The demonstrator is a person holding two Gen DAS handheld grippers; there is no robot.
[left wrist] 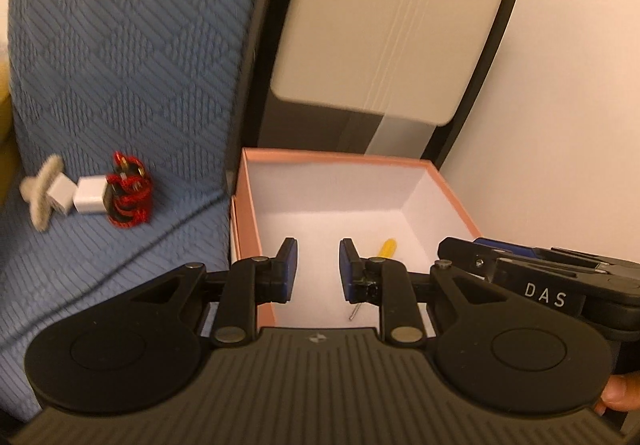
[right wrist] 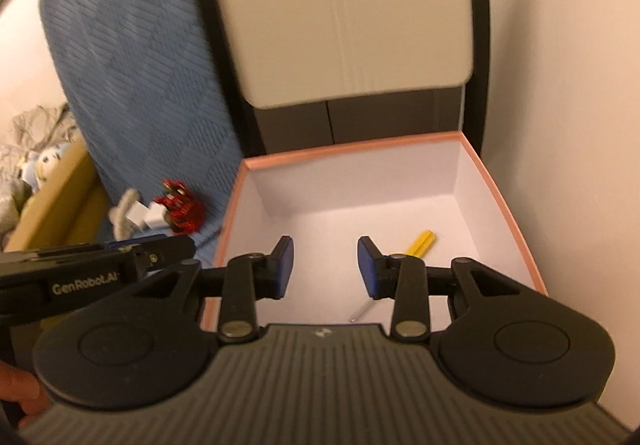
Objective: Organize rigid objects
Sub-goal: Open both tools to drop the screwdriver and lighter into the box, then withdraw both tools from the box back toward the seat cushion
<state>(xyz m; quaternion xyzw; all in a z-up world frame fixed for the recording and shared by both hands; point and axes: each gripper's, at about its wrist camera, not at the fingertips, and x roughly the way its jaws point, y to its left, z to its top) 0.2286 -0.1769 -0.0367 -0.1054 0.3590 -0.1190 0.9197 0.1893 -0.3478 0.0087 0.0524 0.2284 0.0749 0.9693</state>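
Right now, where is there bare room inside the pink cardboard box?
The pink cardboard box has a bare white floor along its back and left walls. Only the yellow-handled screwdriver lies front right. Both open grippers hover above the front.

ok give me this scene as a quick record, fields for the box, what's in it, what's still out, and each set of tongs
box: pink box, open, white inside, beside the blue bedspread
in box: yellow-handled screwdriver, lying on the floor of the box
still out: two white charger plugs, red braided cable, pale cross-shaped item, all on the bedspread
left tongs: open, empty, over the near edge of the box
right tongs: open, empty, over the box
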